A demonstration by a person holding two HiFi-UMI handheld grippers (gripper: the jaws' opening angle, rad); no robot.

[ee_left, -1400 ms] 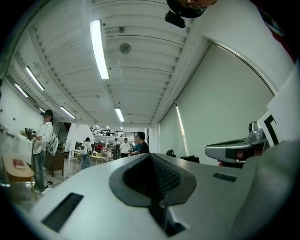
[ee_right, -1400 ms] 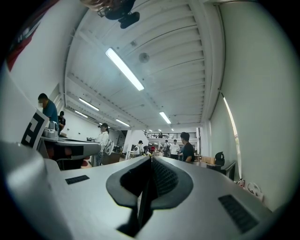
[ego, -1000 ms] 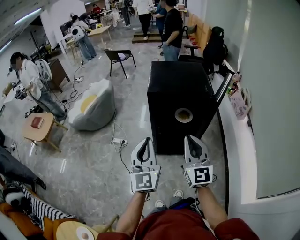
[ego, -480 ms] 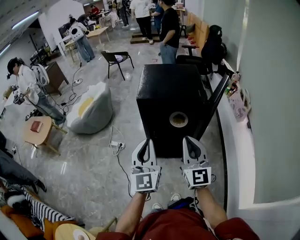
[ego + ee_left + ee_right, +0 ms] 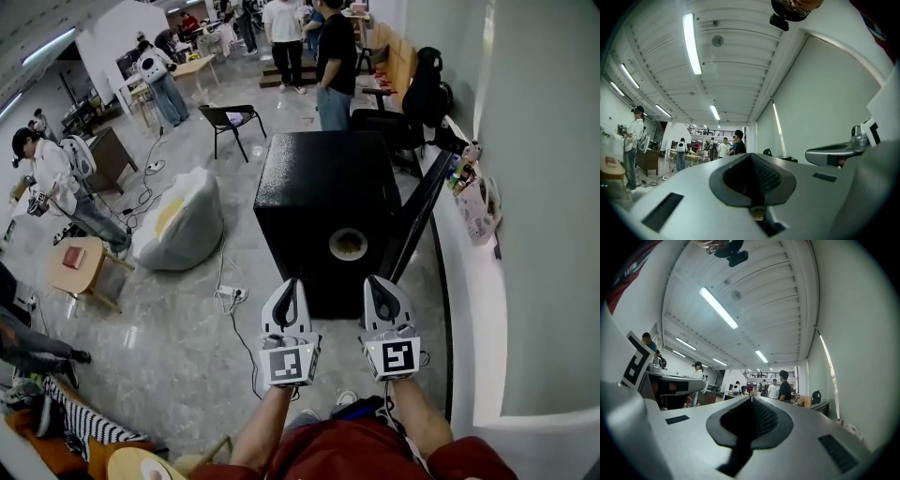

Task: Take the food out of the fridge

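Closed hand-held grippers (image 5: 293, 279) (image 5: 371, 277) before probable fridge (image 5: 323, 187)

Open-plan lab or workshop hall: polished floor (image 5: 178, 328), ceiling strip lights (image 5: 692, 43), worktables (image 5: 195, 65), several people standing.

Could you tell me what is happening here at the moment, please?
A person holds tongs in each hand and stands before a black fridge. The left tongs and right tongs are both shut and empty, held side by side short of it. Its door looks open on the right, and a round dish sits on top. Nothing has been taken out yet.
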